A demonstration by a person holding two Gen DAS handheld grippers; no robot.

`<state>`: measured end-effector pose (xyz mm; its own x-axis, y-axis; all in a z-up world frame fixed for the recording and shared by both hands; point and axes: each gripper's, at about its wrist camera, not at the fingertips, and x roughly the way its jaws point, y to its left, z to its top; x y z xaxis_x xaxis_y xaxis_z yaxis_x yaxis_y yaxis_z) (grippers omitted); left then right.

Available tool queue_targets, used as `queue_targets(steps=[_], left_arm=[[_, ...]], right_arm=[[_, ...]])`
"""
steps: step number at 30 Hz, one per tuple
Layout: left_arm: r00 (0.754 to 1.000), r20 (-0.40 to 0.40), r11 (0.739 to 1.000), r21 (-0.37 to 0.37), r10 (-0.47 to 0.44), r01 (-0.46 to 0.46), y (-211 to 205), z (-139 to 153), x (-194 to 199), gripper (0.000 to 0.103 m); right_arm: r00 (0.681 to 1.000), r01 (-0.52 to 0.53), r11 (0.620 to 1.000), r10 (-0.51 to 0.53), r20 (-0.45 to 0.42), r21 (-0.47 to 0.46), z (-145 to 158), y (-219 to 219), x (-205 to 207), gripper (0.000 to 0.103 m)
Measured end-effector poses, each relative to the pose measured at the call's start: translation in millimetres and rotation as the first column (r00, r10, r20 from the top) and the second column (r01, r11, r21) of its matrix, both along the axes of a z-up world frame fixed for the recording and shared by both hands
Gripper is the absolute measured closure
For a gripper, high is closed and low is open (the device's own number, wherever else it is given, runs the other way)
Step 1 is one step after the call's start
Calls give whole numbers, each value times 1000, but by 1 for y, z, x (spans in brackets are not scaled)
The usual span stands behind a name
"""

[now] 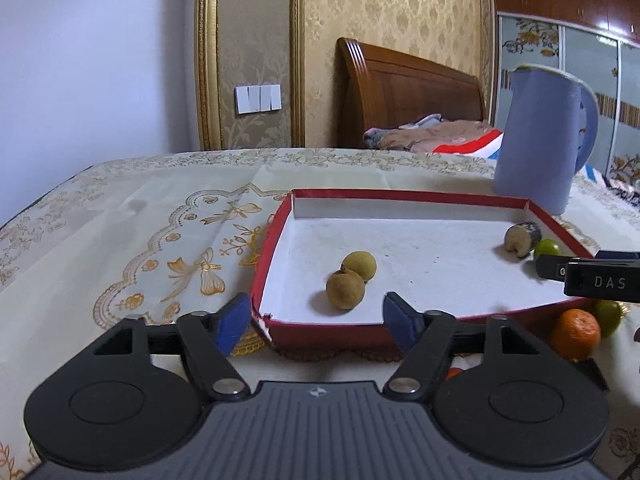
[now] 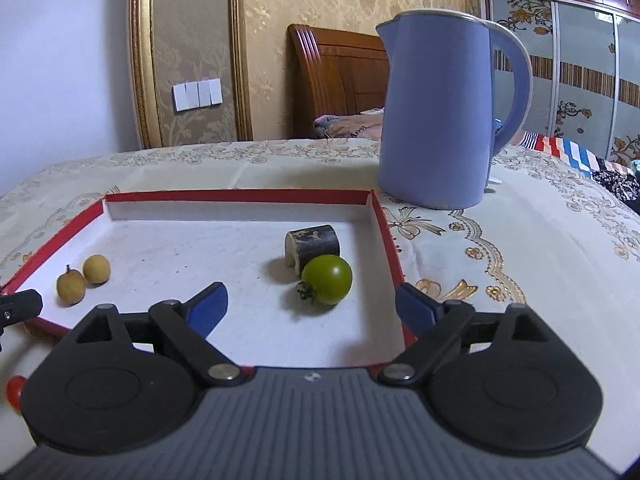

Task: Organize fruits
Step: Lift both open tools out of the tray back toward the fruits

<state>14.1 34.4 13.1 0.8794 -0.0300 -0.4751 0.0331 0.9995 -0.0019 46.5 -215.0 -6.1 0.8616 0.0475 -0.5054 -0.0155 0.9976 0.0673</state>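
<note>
Both jaws spread, nothing held: left gripper (image 1: 316, 322) and right gripper (image 2: 312, 308) at red tray's (image 2: 240, 195) near edge. Inside tray: two longans (image 1: 351, 278), green tomato (image 2: 327, 279) touching sugarcane piece (image 2: 312, 243).

- The table (image 2: 540, 240) is spread with a cream cloth patterned with gold flowers and butterflies.
- A shallow red-edged tray (image 1: 276, 228) with a white floor lies flat on the cloth.
- A blue kettle (image 2: 436, 112) stands upright on the cloth just behind the tray's far right corner.
- An orange mandarin (image 1: 576, 334) sits on the cloth outside the tray's near right edge, with a green fruit (image 1: 610, 316) touching it on its far side.
</note>
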Motion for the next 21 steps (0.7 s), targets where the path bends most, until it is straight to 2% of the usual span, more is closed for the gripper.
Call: queue_targets(steps=[4,6,9,12,21], left_arm=[[1000,4,999,-40,-12,12,7,1,-8,26],[1000,8,999,-40,-12,12,7,1,-11,26],[999,4,998,-56,-33,33,9,1,-16,26],[999,8,998,-47,-51,51,9,0,-22,26],[990,7,990,-16,-138,138,2,-7,-43,26]], right_arm=[[1000,-10,999,9,21,46,2,-5,-10,7],[999,-3,999,2,36,39,3,-5,-13,3],[998,-9,999,7,58,41,4,-5,-16,3],[998,6,999,-8,60,33,5,-6,-18,3],[990,74,993,-85,114,93,9,-26,-49,0]])
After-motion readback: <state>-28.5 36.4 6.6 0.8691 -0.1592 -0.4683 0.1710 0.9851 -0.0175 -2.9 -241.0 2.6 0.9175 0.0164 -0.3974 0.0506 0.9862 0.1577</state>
